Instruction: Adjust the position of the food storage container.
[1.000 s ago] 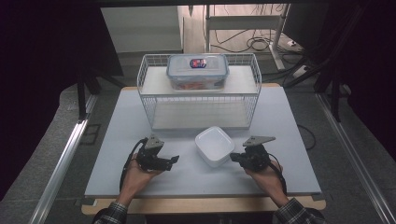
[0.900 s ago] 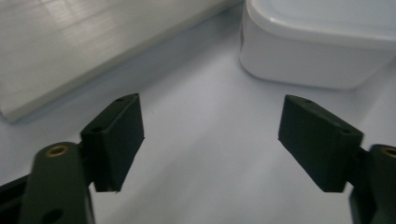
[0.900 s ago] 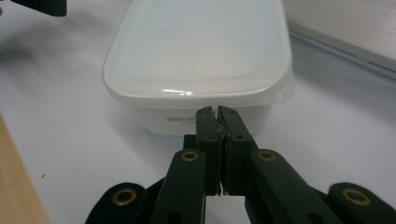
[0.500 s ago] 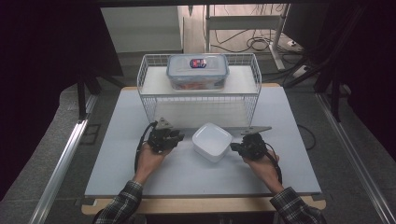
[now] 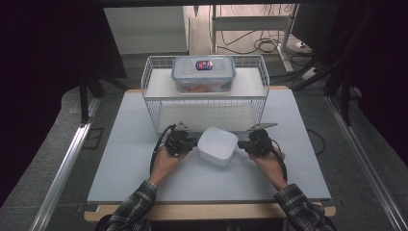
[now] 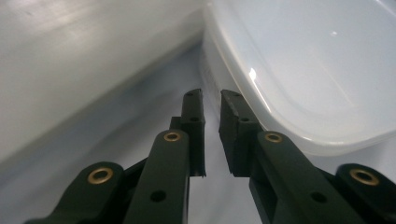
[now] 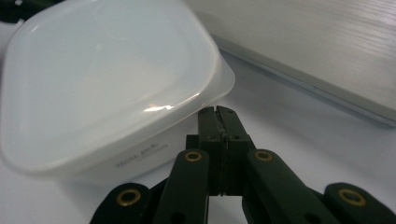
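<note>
Tub (image 5: 217,145) sits lidded on table (image 5: 120,159), just near of rack (image 5: 204,103). Left gripper (image 5: 191,143) at tub's left side, jaws a narrow gap apart, empty. Right gripper (image 5: 243,146) at its right side, jaws pressed together, empty.

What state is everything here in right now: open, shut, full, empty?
White square plastic container: lid on, on the table between both grippers.
Clear lidded plastic box: closed, on top of the white wire rack, reddish contents.
Left gripper: fingers slightly apart, holding nothing.
Right gripper: fingers shut, empty.
</note>
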### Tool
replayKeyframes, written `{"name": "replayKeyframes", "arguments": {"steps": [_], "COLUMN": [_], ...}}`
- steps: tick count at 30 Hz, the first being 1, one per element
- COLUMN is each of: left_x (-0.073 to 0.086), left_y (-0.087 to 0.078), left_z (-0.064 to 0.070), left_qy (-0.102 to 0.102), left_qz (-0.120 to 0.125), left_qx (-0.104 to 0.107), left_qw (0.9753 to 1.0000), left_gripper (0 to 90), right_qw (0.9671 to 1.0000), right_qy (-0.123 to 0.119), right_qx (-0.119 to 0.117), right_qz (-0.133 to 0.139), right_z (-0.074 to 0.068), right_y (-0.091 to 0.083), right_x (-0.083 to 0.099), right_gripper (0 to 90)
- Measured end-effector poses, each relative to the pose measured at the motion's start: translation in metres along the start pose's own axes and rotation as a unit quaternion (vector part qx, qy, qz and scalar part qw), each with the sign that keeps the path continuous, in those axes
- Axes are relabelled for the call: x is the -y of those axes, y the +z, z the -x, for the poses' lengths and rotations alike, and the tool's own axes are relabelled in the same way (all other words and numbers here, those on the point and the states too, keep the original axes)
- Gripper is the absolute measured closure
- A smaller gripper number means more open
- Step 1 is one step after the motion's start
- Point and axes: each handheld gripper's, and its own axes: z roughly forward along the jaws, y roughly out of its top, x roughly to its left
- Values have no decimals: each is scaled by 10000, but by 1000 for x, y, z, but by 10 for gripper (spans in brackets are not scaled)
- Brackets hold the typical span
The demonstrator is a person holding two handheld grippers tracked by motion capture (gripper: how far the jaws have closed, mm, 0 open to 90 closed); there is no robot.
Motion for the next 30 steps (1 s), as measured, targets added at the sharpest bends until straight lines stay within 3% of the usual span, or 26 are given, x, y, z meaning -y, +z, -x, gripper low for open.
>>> {"name": "replayKeyframes", "arguments": {"steps": [7, 21, 28, 30], "left_x": [16, 32, 31, 32], "left_y": [-20, -36, -38, -42], "left_z": [12, 14, 16, 14], "left_qy": [8, -107, -45, -36], "left_qz": [-94, -113, -157, -150], "left_qx": [-38, -157, -168, -306], "left_qw": [9999, 9998, 9997, 9994], "left_gripper": [780, 808, 771, 747], "right_qw": [9996, 9981, 9980, 9982], "right_qy": [-130, -346, -371, -424], "right_qx": [-193, -461, -471, -398], "right_qz": [-128, -210, -180, -138], "right_z": [-12, -43, -40, -39], "right_y": [7, 0, -3, -7], "right_x": [1, 8, 10, 10], "right_gripper": [892, 892, 881, 858]}}
